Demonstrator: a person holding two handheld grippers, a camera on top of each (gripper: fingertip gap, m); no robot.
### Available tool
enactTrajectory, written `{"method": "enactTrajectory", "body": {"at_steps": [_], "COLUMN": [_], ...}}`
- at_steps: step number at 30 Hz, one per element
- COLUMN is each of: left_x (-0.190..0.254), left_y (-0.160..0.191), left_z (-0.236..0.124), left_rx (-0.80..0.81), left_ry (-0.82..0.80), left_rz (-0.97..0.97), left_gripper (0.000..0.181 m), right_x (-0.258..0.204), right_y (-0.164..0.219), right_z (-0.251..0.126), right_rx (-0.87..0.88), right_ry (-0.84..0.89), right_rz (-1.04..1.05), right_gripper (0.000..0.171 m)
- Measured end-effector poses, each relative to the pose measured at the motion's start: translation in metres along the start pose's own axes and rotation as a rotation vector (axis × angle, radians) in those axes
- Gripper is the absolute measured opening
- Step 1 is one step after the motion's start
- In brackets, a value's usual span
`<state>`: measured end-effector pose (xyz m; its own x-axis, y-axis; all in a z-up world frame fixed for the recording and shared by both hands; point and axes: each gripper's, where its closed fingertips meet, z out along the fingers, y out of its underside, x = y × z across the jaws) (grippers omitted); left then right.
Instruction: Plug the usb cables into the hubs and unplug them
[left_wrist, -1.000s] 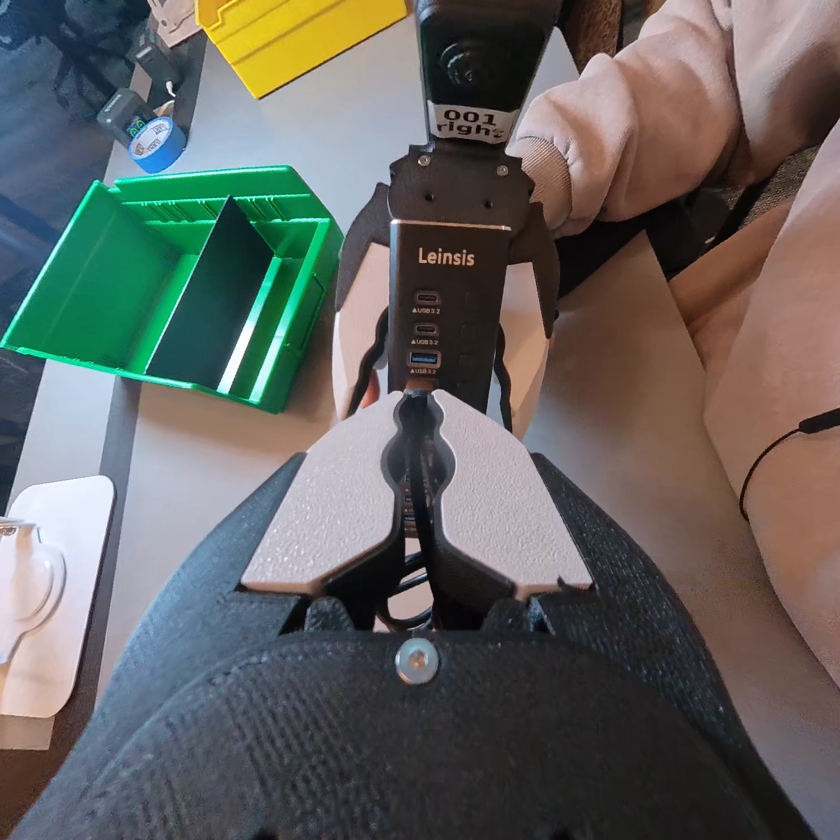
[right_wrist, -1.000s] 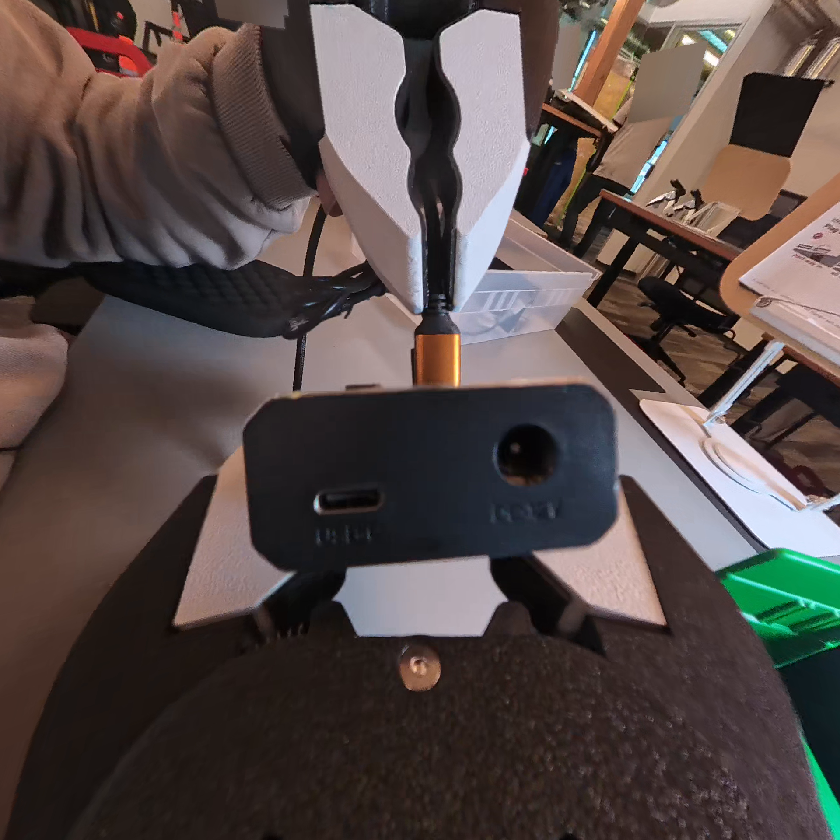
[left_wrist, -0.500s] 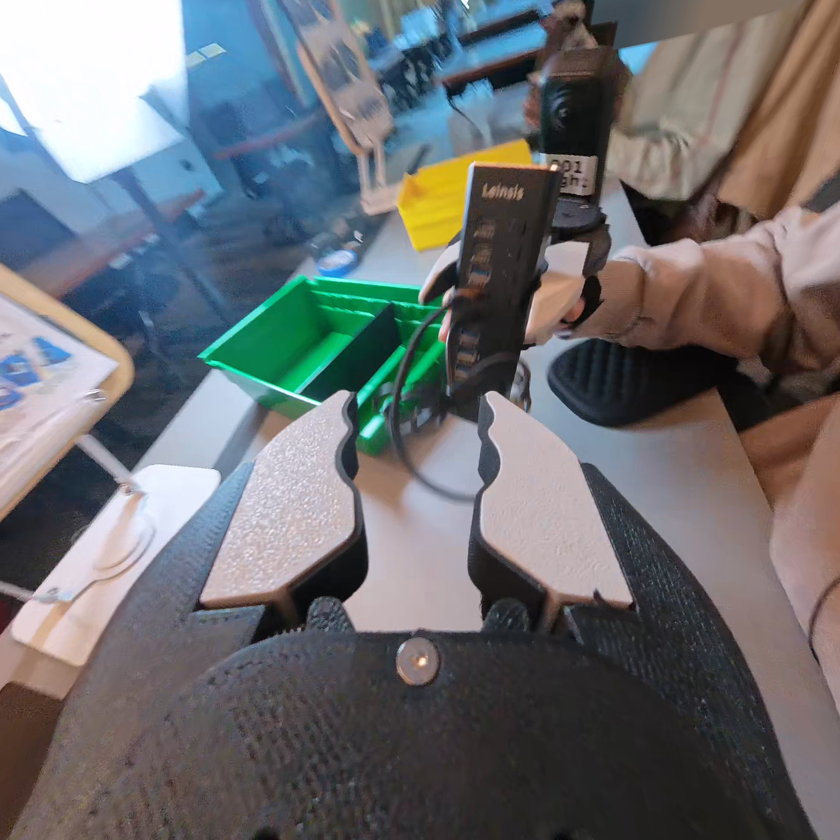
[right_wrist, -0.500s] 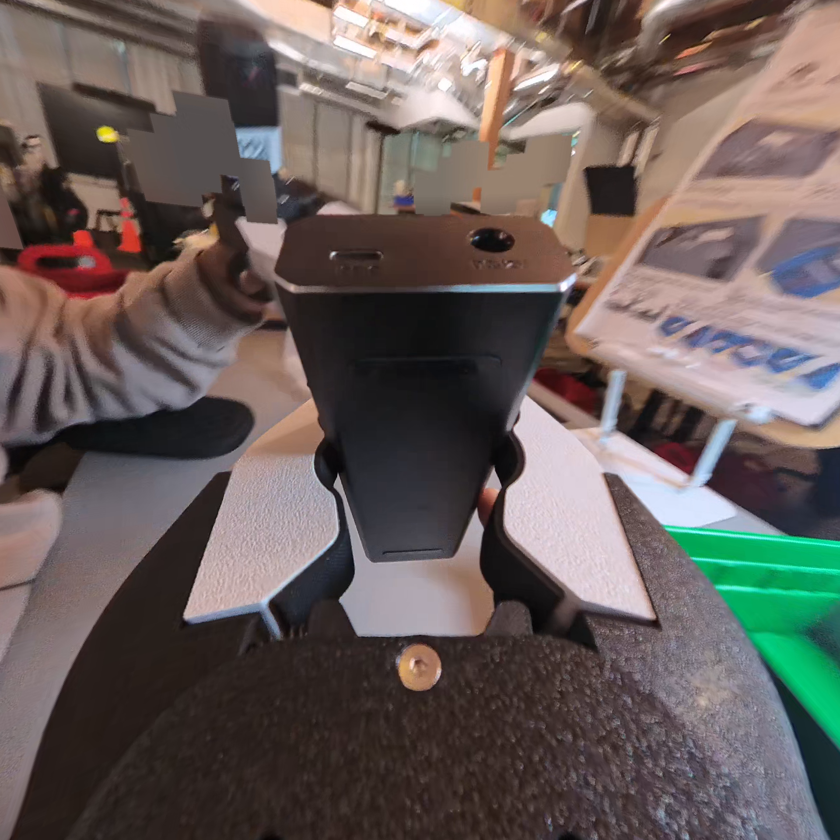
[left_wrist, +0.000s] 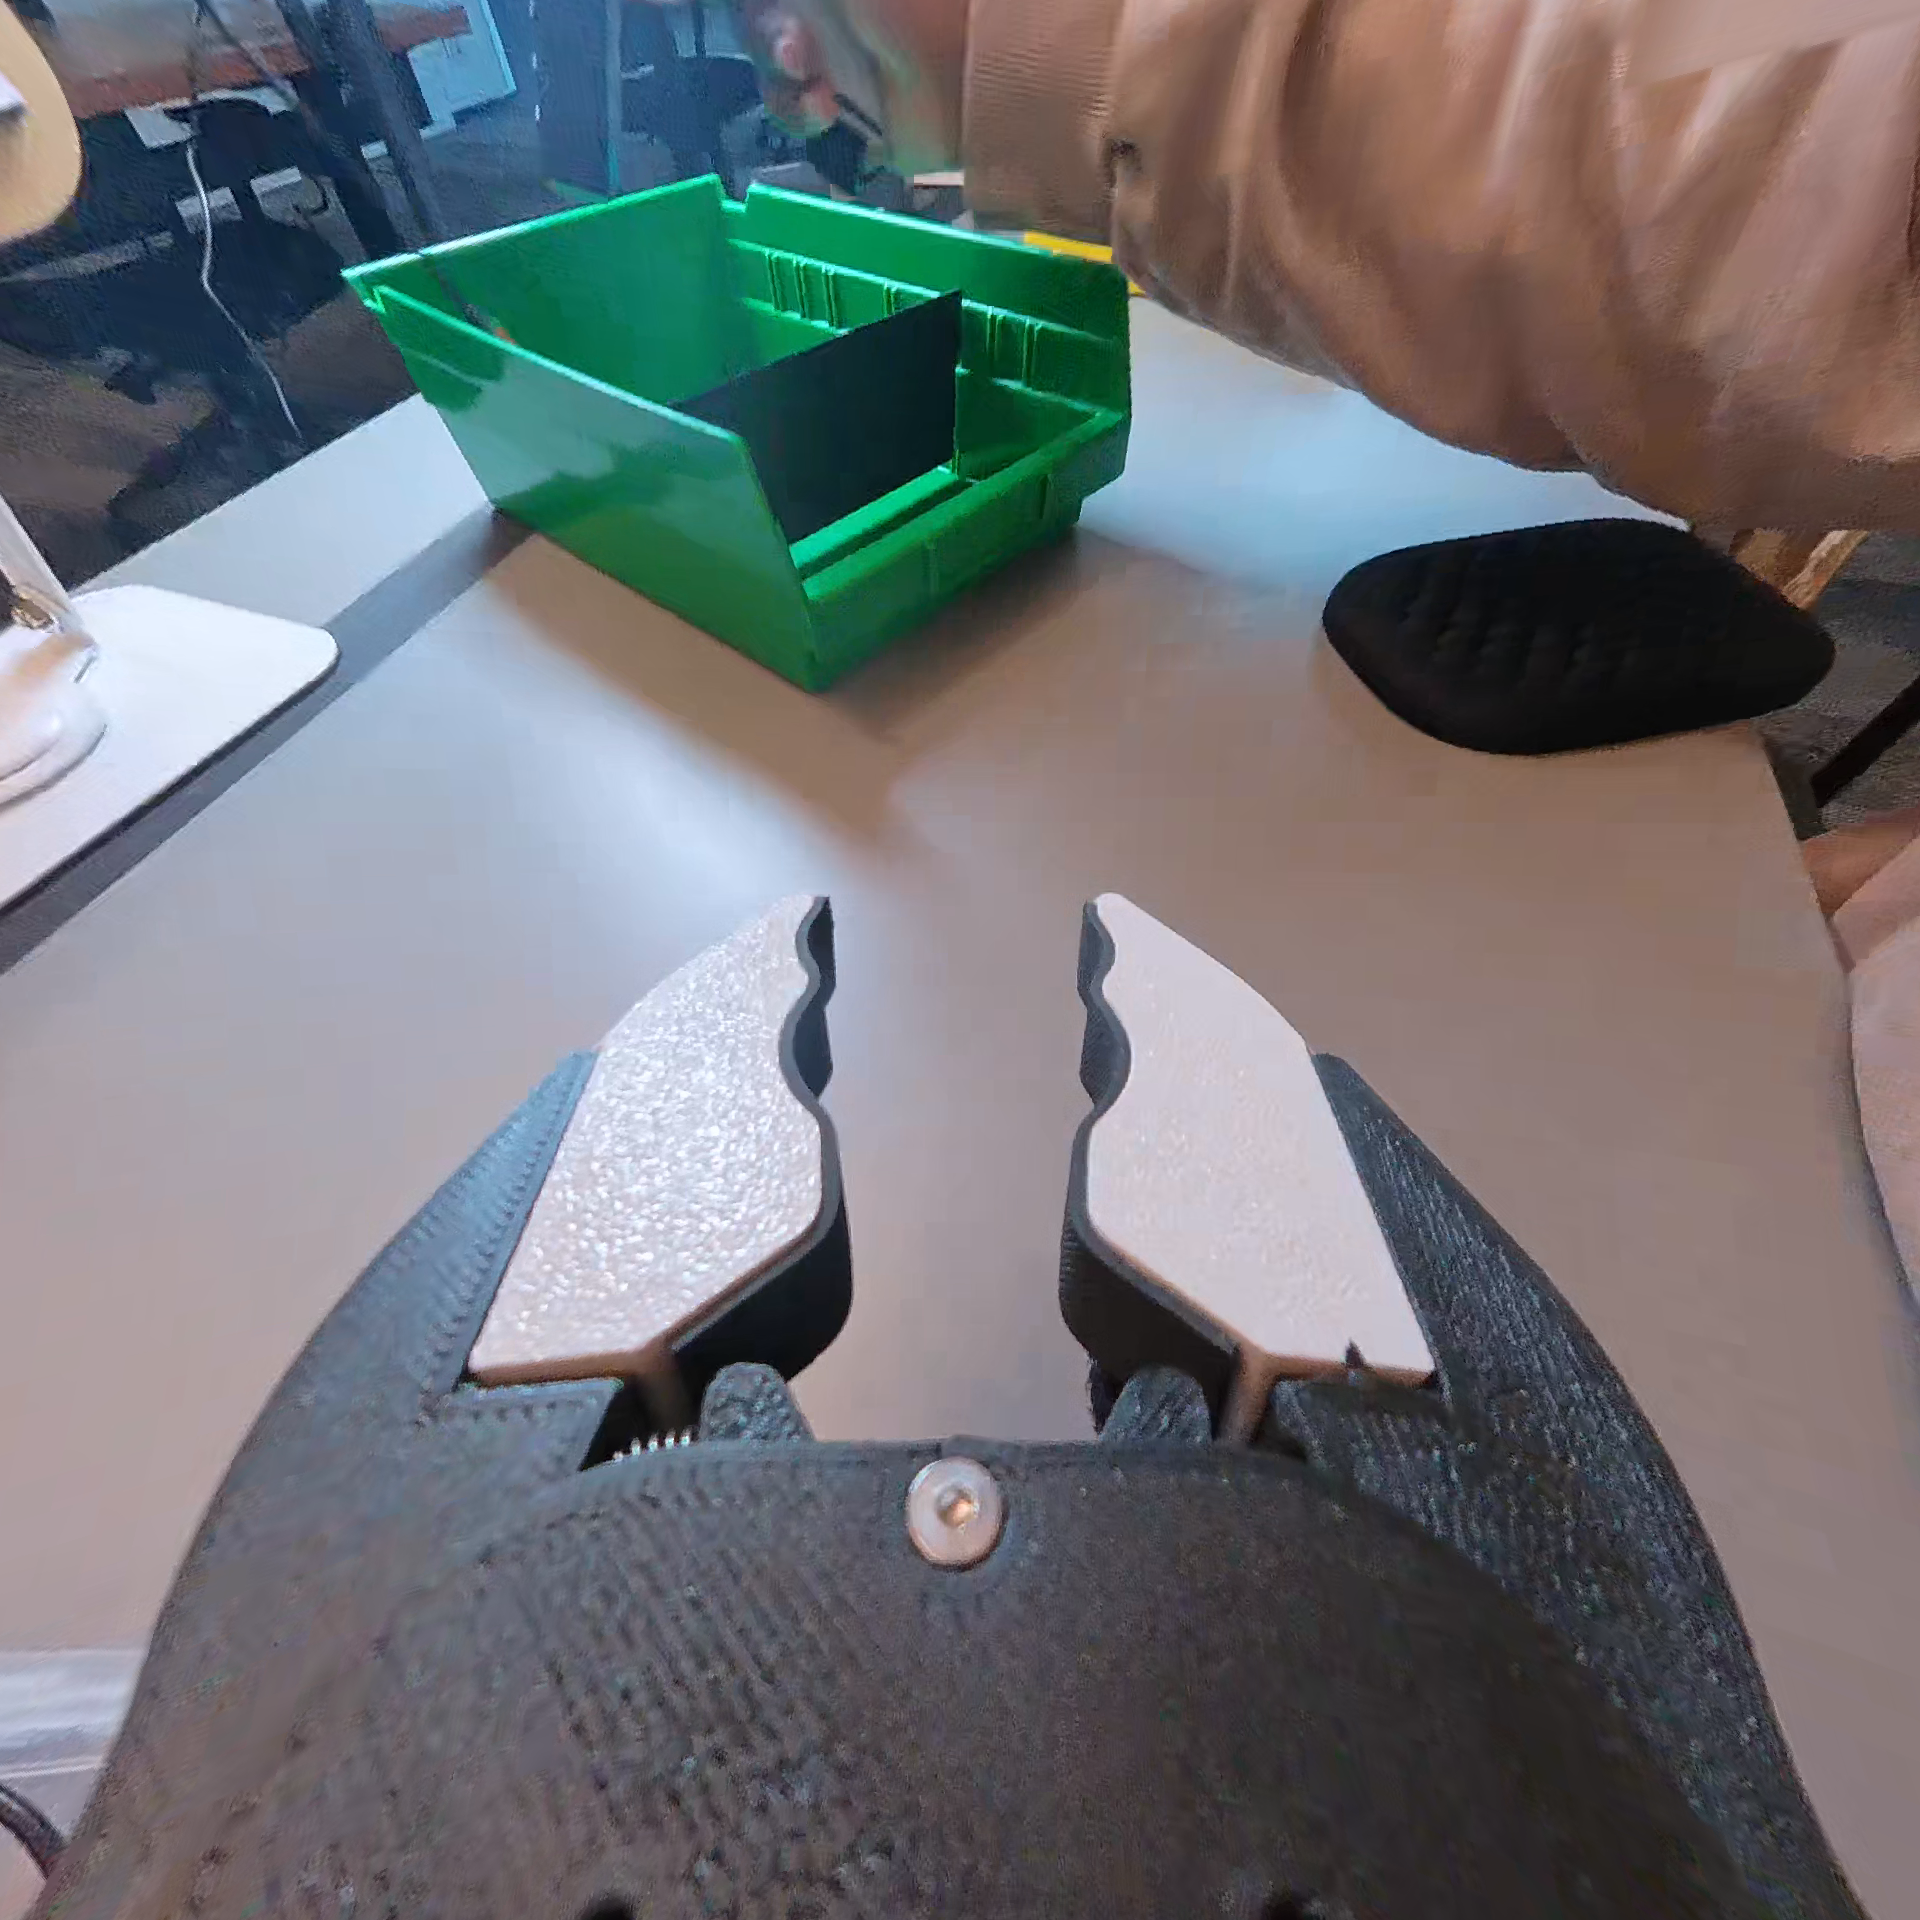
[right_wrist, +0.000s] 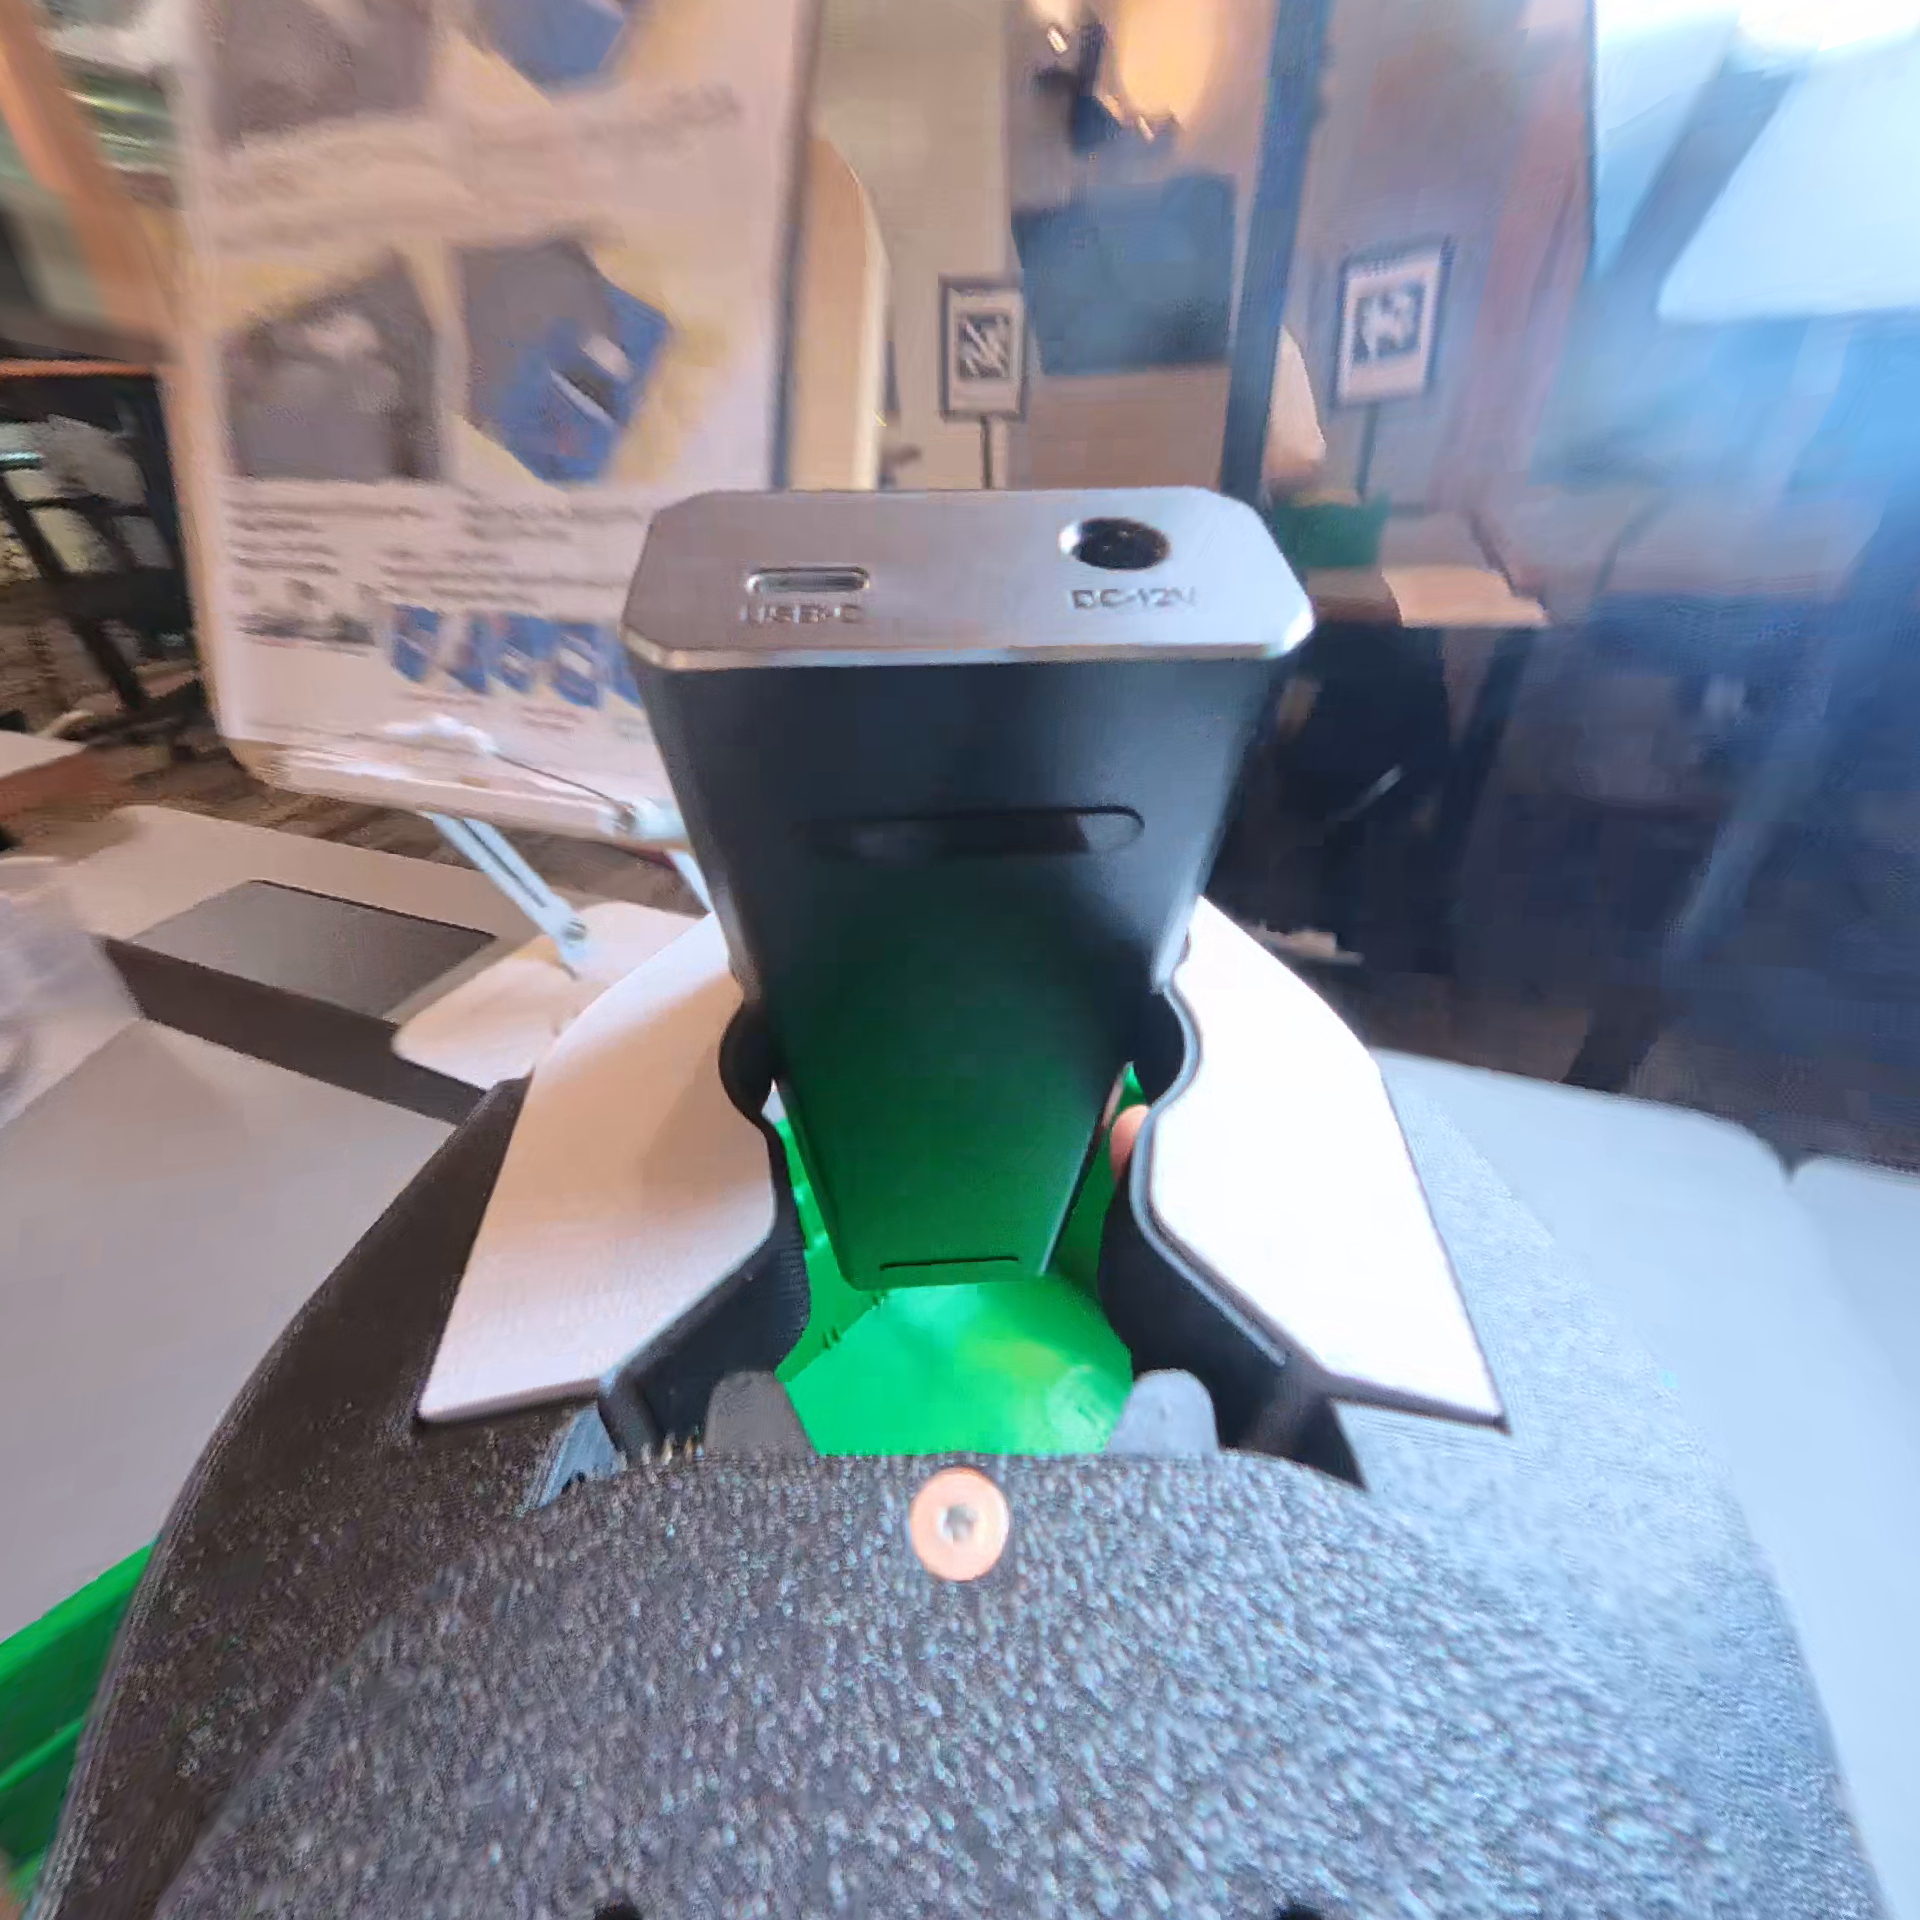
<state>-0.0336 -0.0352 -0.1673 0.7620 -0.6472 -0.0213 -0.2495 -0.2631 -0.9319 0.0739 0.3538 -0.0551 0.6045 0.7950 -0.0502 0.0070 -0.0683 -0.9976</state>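
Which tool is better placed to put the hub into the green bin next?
Probably the right tool: it is shut on the hub, with green bin showing directly beneath. The left tool is open, empty.

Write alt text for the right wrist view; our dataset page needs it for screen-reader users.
The right gripper clamps a black USB hub upright, its port end up, above a green bin. Behind lie a grey table and a blurred room.

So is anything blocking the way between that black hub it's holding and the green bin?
Nothing visible does. The right gripper holds the hub upright, and green plastic of the bin shows directly beneath it through the fingers. From the left gripper, which is open and empty, the green bin's compartments on either side of its black divider look unoccupied.
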Motion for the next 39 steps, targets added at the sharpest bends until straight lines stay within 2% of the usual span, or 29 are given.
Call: {"method": "enactTrajectory", "body": {"at_steps": [4, 8, 11, 13, 18, 22, 25, 32, 37, 39], "left_x": [-0.003, -0.002, 0.001, 0.002, 0.006, 0.007, 0.007, 0.005, 0.004, 0.005], "left_y": [0.009, 0.017, 0.018, 0.019, 0.022, 0.024, 0.027, 0.036, 0.039, 0.041], "left_z": [0.002, 0.003, 0.005, 0.005, 0.007, 0.008, 0.011, 0.011, 0.012, 0.013], "left_rx": [-0.009, -0.041, -0.051, -0.061, -0.078, -0.091, -0.105, -0.145, -0.154, -0.162], "left_ry": [0.001, 0.003, 0.006, 0.003, 0.003, 0.005, 0.008, -0.009, -0.006, 0.000], "left_rz": [-0.006, 0.019, 0.038, 0.054, 0.074, 0.079, 0.081, 0.096, 0.092, 0.093], "left_gripper": [0.043, 0.043, 0.043, 0.042, 0.042, 0.041, 0.041, 0.041, 0.040, 0.040], "right_x": [0.011, 0.013, 0.014, 0.015, 0.020, 0.020, 0.020, 0.002, 0.013, 0.020], "right_y": [0.057, 0.103, 0.133, 0.135, 0.145, 0.131, 0.139, 0.130, 0.115, 0.122], "right_z": [0.031, 0.032, 0.016, 0.004, -0.047, -0.074, -0.091, -0.097, -0.105, -0.107], "right_rx": [-0.166, -0.411, -0.653, -0.727, -1.035, -1.085, -1.172, -1.171, -1.104, -1.120], "right_ry": [0.054, 0.060, 0.085, 0.103, 0.100, 0.052, 0.013, -0.041, 0.022, 0.043], "right_rz": [-0.014, -0.043, -0.144, -0.217, -0.325, -0.349, -0.401, -0.402, -0.371, -0.361], "right_gripper": [0.070, 0.070, 0.070, 0.071, 0.067, 0.067, 0.063, 0.069, 0.081, 0.081]}}
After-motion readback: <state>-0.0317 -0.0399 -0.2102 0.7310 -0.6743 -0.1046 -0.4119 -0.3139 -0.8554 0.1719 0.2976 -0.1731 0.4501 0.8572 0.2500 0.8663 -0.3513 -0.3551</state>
